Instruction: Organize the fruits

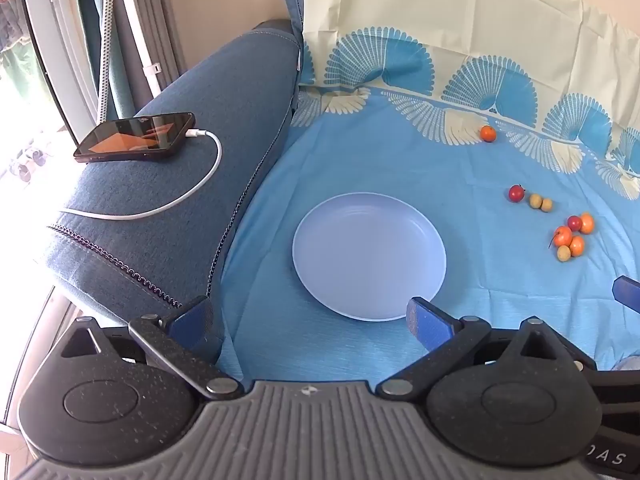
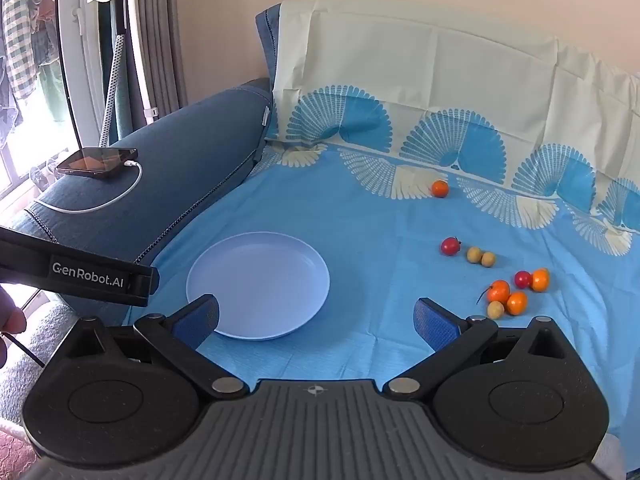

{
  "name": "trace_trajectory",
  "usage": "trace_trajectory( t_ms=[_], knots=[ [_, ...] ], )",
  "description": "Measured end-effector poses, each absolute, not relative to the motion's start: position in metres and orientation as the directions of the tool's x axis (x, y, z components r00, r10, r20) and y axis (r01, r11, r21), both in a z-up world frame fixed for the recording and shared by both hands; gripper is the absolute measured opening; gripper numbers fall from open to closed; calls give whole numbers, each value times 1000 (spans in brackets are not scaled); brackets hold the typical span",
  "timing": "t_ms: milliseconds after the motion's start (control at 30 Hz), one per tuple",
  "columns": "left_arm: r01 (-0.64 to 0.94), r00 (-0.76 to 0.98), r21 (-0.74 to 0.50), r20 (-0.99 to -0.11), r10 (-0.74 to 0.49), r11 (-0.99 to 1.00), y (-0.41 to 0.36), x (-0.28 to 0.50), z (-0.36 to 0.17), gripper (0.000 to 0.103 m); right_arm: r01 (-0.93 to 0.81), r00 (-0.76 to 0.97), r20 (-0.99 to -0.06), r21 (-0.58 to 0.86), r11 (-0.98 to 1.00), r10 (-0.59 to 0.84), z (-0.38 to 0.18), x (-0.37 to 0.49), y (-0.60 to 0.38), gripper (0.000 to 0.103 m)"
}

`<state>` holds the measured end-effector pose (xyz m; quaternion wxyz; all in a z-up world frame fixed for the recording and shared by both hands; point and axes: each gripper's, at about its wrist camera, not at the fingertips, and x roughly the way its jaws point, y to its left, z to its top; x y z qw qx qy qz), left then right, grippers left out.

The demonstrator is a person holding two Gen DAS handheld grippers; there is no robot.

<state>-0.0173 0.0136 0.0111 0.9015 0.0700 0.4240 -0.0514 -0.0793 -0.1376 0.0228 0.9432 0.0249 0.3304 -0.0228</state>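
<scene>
- Across the seat we find a blue cotton sheet with a fan-pattern border (image 2: pixel 360 220) draped over a blue denim-look sofa (image 1: pixel 180 208); a black smartphone on a white charging cable (image 1: pixel 134 136) rests on the sofa's arm, well apart from the work.
- We record a pale lavender round plastic plate (image 2: pixel 256 320) lying flat on the sheet with nothing on it; no fruit has been sorted yet, in our judgement.
- We note the left gripper (image 1: pixel 308 316) released, jaws spread wide, hovering just short of the plate's near rim and holding nothing.
- We note the right gripper (image 2: pixel 316 316) likewise released and unloaded, with the plate near its left finger.
- We count a cluster of five small fruits, orange, red and yellow (image 2: pixel 516 290), on the sheet just beyond the right gripper's right finger; a red cherry tomato with two yellow fruits (image 2: pixel 468 252) farther off; one lone orange fruit (image 2: pixel 440 188) near the patterned border.
- We advise the right gripper take the nearest cluster first, one fruit per grasp, closing gently since these round pieces may roll or bruise.
</scene>
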Motion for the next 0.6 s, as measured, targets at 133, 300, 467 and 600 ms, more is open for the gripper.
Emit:
trace_trajectory(
  t_ms=[133, 300, 467, 600],
  knots=[
    [152, 634, 83, -773, -32, 985, 13, -17, 11, 103, 66, 778, -628, 33, 997, -30, 20, -81, -138, 103],
    [154, 634, 84, -772, -33, 984, 15, -17, 10, 103, 66, 781, -624, 33, 997, -31, 23, -79, -136, 103],
    [157, 634, 88, -773, -32, 984, 13, -18, 10, 103, 65, 786, -618, 29, 997, -33, 21, -80, -140, 103],
    [156, 632, 88, -774, -31, 984, 12, -18, 9, 103, 66, 784, -620, 29, 997, -34, 20, -80, -138, 103]
  ],
)
